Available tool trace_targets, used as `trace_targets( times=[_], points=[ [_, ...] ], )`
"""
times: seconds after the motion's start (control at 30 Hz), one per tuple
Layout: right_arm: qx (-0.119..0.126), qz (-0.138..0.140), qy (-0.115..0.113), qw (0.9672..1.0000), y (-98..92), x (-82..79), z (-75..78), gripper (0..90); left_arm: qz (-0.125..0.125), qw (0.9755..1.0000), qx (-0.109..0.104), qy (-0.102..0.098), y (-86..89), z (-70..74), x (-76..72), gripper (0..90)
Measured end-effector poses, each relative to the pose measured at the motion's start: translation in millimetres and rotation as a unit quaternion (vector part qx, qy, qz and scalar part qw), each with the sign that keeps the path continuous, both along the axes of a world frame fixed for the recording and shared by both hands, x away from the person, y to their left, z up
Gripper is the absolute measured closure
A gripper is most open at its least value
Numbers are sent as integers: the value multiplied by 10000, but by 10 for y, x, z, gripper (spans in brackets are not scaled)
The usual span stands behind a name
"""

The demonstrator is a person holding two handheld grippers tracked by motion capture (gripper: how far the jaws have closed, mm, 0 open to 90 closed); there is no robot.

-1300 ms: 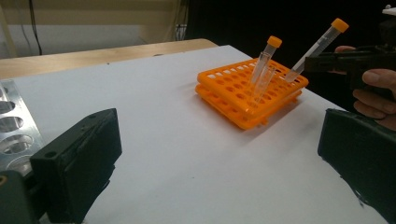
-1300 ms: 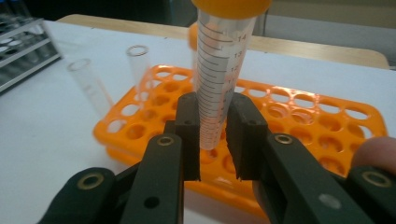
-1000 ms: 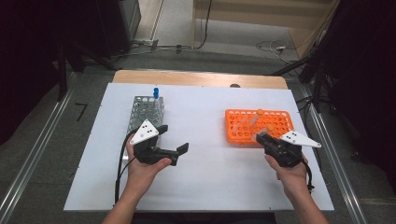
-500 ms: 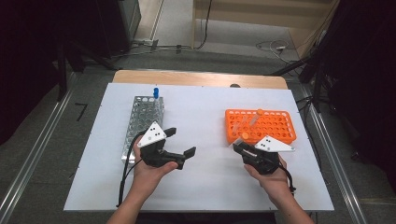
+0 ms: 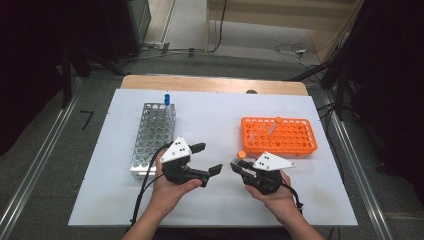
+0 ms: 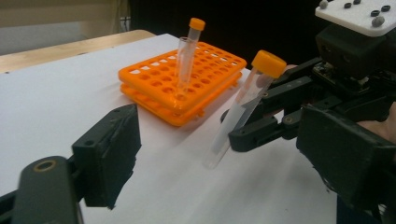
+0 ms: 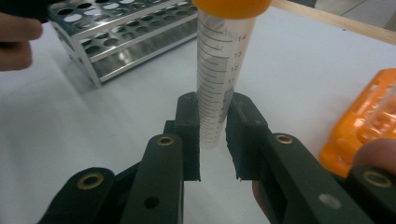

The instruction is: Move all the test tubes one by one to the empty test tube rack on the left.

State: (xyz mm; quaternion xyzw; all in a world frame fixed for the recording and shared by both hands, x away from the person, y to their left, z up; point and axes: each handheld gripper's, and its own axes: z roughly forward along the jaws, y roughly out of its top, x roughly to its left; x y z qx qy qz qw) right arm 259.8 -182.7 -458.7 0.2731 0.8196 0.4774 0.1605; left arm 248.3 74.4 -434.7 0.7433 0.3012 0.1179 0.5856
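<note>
A clear graduated tube with an orange cap (image 7: 219,84) stands upright between the jaws of my right gripper (image 7: 212,135), which is shut on its lower part. In the high view the right gripper (image 5: 239,167) holds this tube (image 5: 241,156) near the table's front centre. My left gripper (image 5: 207,158) faces it from the left, open, a short gap away. In the left gripper view the tube (image 6: 243,107) tilts between my own open jaws, touching neither. The orange rack (image 5: 280,137) behind holds a capped tube (image 5: 276,122) and a clear one.
A metal rack (image 5: 152,137) lies on the left of the white table (image 5: 215,115), with a blue-capped tube (image 5: 166,99) at its far end. The wooden edge runs along the back. Each gripper trails a cable toward the front edge.
My right gripper has moved left, away from the orange rack, carrying the tube toward the centre. The left gripper has shifted right to face it.
</note>
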Motion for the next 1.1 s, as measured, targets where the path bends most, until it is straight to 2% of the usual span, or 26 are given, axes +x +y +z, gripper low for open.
trace_targets(
  times=[0.27,0.6,0.7,0.97,1.1],
  points=[
    [-62,345,17,9994,160,-96,4,733,-342,9994,87,-48,-141,-27,-25,316],
    [-93,593,57,9982,229,-157,28,733,-641,9973,278,-220,-258,-33,-58,590],
    [-102,644,58,9979,233,-163,31,733,-601,9970,352,-323,-276,-33,-74,654],
    [-47,656,104,9978,221,-158,43,732,-390,9964,470,-588,-260,-25,-89,736],
    [-41,647,90,9979,209,-152,51,728,-345,9971,384,-568,-237,-21,-75,747]
  ],
)
